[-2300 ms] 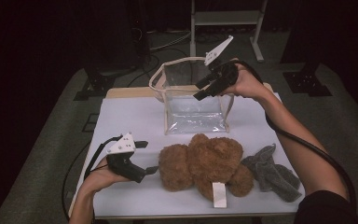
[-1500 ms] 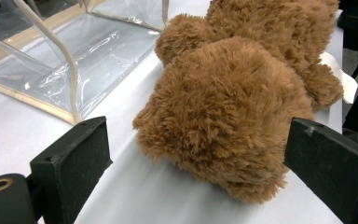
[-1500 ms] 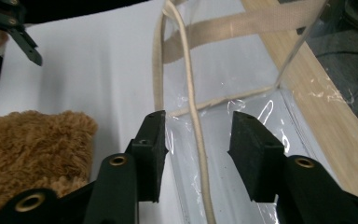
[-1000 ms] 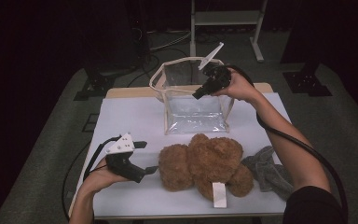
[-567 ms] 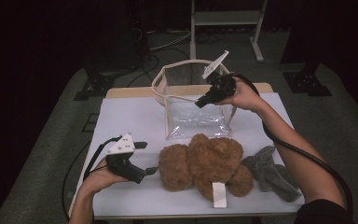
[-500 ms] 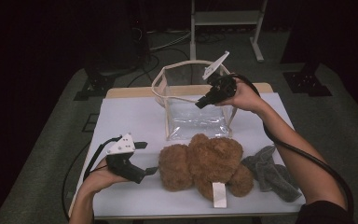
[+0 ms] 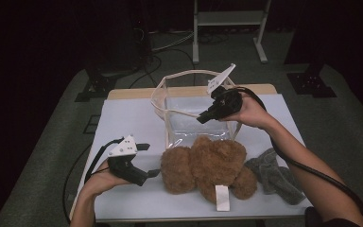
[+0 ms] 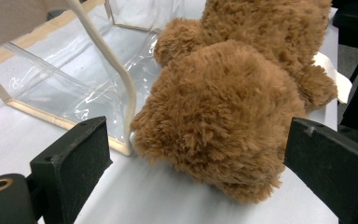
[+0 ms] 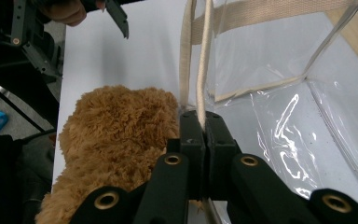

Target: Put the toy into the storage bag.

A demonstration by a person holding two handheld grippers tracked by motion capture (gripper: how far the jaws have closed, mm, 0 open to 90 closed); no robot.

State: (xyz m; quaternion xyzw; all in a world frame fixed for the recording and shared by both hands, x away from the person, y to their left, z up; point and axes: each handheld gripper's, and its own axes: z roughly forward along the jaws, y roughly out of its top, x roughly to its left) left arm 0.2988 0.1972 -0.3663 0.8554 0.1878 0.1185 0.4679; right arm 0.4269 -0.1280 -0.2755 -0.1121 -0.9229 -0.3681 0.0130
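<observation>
Pinching the clear bag's [image 7: 189, 111] rim strap, the right hand-held gripper [image 9: 200, 128] is clamped tight; left hand-held gripper [image 8: 196, 163] gapes beside the teddy bear [image 7: 208, 165] just in front of the bag — strap could slip, so the opening sags shut.

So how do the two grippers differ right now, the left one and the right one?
The left gripper has its jaws wide open, holding nothing, level with the table beside the brown teddy bear. The right gripper is shut on the cream edge strap of the clear bag, raised above the table. Both are black, hand-held and trail a cable.
</observation>
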